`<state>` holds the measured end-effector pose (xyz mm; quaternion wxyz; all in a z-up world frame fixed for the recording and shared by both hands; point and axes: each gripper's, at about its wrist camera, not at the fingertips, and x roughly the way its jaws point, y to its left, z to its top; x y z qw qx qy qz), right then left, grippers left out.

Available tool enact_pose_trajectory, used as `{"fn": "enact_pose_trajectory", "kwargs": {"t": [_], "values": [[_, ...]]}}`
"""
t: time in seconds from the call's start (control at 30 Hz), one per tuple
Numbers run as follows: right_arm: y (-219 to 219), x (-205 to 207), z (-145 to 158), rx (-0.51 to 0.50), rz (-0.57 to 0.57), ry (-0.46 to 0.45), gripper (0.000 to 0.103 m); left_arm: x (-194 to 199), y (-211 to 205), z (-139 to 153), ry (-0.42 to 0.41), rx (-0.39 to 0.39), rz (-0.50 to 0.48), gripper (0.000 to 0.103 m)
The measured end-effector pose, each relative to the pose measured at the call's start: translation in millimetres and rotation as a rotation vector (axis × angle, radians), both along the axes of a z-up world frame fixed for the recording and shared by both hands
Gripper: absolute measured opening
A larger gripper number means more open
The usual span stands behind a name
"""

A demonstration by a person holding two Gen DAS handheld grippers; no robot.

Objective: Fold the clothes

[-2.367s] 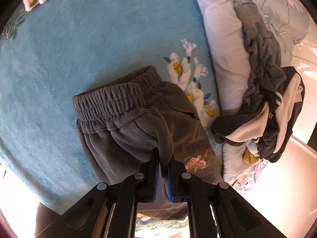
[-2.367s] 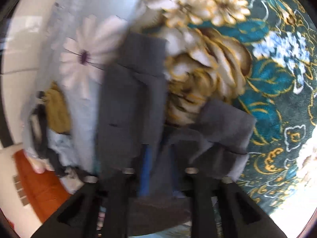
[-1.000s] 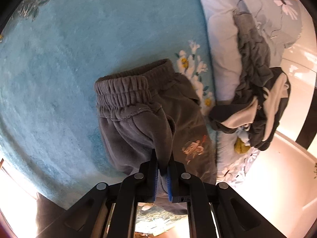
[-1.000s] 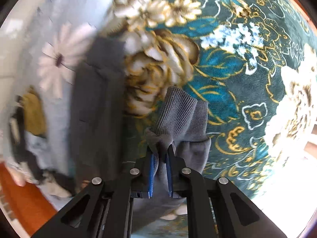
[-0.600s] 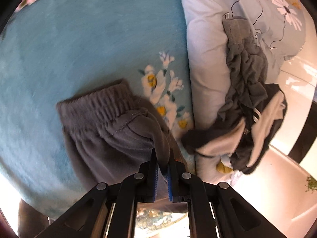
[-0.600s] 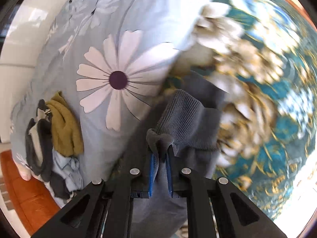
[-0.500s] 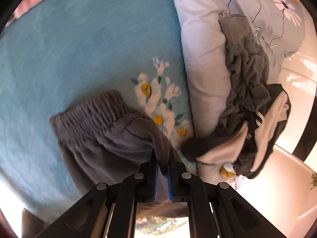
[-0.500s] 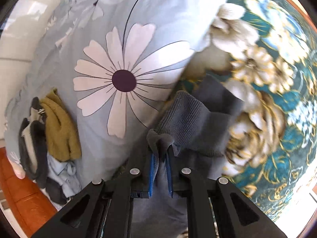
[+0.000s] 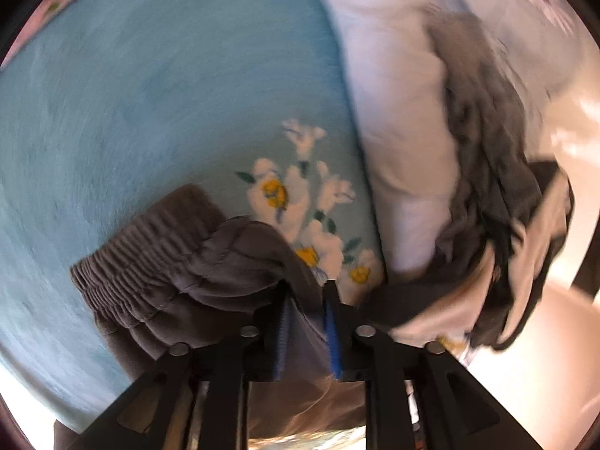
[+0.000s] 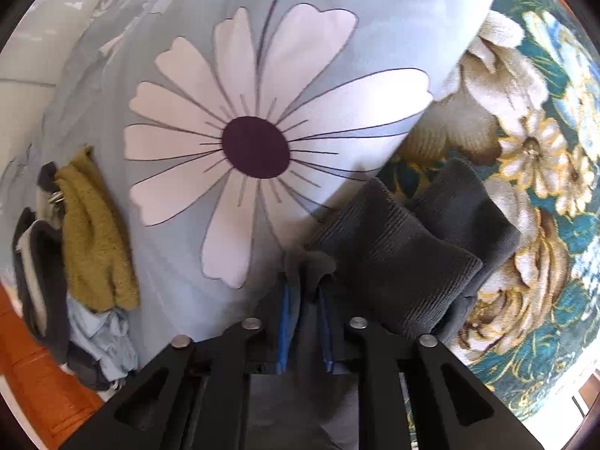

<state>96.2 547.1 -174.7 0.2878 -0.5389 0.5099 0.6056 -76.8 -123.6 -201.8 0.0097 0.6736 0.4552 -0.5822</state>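
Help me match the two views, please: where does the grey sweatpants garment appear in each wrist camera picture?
Left wrist: the grey sweatpants fill the lower left, elastic waistband on the teal blanket, fabric between the left gripper fingers.
Right wrist: their ribbed cuffs sit lower centre-right, fabric between the right gripper fingers.
Shared landmark: the pale blue daisy-print pillow.

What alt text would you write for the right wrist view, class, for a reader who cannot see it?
The right tongs pinch a fold of dark grey trousers, ribbed cuffs showing, above a pale blue daisy-print quilt. A heap of clothes lies left; a teal floral blanket lies right.
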Motion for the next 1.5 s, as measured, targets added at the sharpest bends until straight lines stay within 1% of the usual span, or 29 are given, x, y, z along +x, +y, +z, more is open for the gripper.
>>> {"fn": "enact_pose_trajectory", "kwargs": {"t": [0.03,0.07,0.1,0.13,0.17,0.2,0.27,0.3,0.33,0.37,0.4,0.47,0.53,0.6,0.63,0.7,0.77,0.8,0.9,0.97,1.07,1.17,1.37,1.43,1.5], "values": [[0.2,1.3,2.4,-0.005,0.01,0.022,0.038,0.8,1.2,7.5,0.029,0.005,-0.024,0.036],[-0.2,3.7,7.2,-0.007,0.021,0.053,0.049,3.0,1.2,15.8,0.06,0.012,-0.041,0.04],[-0.7,6.3,12.6,-0.008,0.033,0.086,0.052,6.6,-0.2,24.5,0.093,0.014,-0.053,0.041],[-1.0,11.8,20.0,0.008,0.041,0.112,0.054,12.1,-3.1,33.9,0.123,0.002,-0.062,0.045],[-1.3,18.1,28.1,0.029,0.05,0.136,0.056,19.1,-7.6,41.7,0.143,-0.028,-0.064,0.049],[-1.6,24.5,36.1,0.049,0.058,0.16,0.057,27.6,-14.1,47.6,0.152,-0.071,-0.058,0.052],[-0.3,40.4,52.3,0.099,0.064,0.201,0.066,48.3,-29.5,52.8,0.146,-0.16,-0.026,0.057],[1.6,50.9,56.5,0.12,0.056,0.208,0.068,58.3,-37.7,50.1,0.13,-0.186,-0.002,0.057],[1.4,60.2,56.1,0.131,0.038,0.21,0.073,68.5,-44.9,46.2,0.11,-0.208,0.022,0.058],[-0.9,68.6,51.2,0.128,0.015,0.206,0.077,79.3,-49.0,38.3,0.074,-0.211,0.045,0.058],[0.2,80.9,45.5,0.115,-0.008,0.2,0.077,89.7,-52.5,29.9,0.04,-0.209,0.069,0.058],[2.7,101.6,27.0,0.074,-0.061,0.167,0.077,106.6,-55.8,10.1,-0.013,-0.17,0.131,0.058],[6.3,114.9,9.6,0.033,-0.135,0.183,0.078,117.8,-57.2,-4.9,-0.028,-0.134,0.194,0.058],[10.3,128.6,-7.3,-0.007,-0.21,0.206,0.079,121.5,-54.6,-15.3,-0.034,-0.119,0.233,0.06],[11.7,132.2,-13.4,-0.02,-0.242,0.223,0.081,122.6,-53.2,-20.3,-0.037,-0.116,0.253,0.061],[12.6,130.2,-22.7,-0.025,-0.271,0.252,0.087,121.0,-48.3,-28.6,-0.035,-0.109,0.273,0.063],[13.4,122.4,-30.3,-0.022,-0.252,0.268,0.089,117.1,-42.0,-35.5,-0.038,-0.117,0.277,0.063],[13.3,116.0,-35.6,-0.028,-0.225,0.262,0.089,115.1,-39.2,-38.4,-0.036,-0.119,0.277,0.063],[11.7,100.6,-44.2,-0.012,-0.138,0.203,0.089,110.2,-33.1,-47.9,-0.047,-0.142,0.269,0.067],[11.8,95.6,-45.1,0.018,-0.105,0.17,0.089,109.0,-30.8,-54.7,-0.058,-0.156,0.268,0.072],[14.7,95.2,-46.9,0.073,-0.1,0.116,0.089,108.9,-28.0,-62.7,-0.074,-0.163,0.29,0.078],[18.8,96.3,-55.4,0.048,-0.137,0.12,0.09,108.2,-25.6,-66.5,-0.078,-0.165,0.316,0.08],[21.5,96.5,-60.2,0.051,-0.188,0.116,0.091,100.9,-22.4,-68.1,-0.094,-0.171,0.309,0.081],[20.7,98.2,-56.7,0.069,-0.19,0.11,0.089,98.6,-22.4,-69.0,-0.101,-0.165,0.304,0.081],[16.1,93.2,-47.4,0.145,-0.134,0.065,0.089,95.8,-22.1,-69.5,-0.109,-0.162,0.296,0.081]]}}
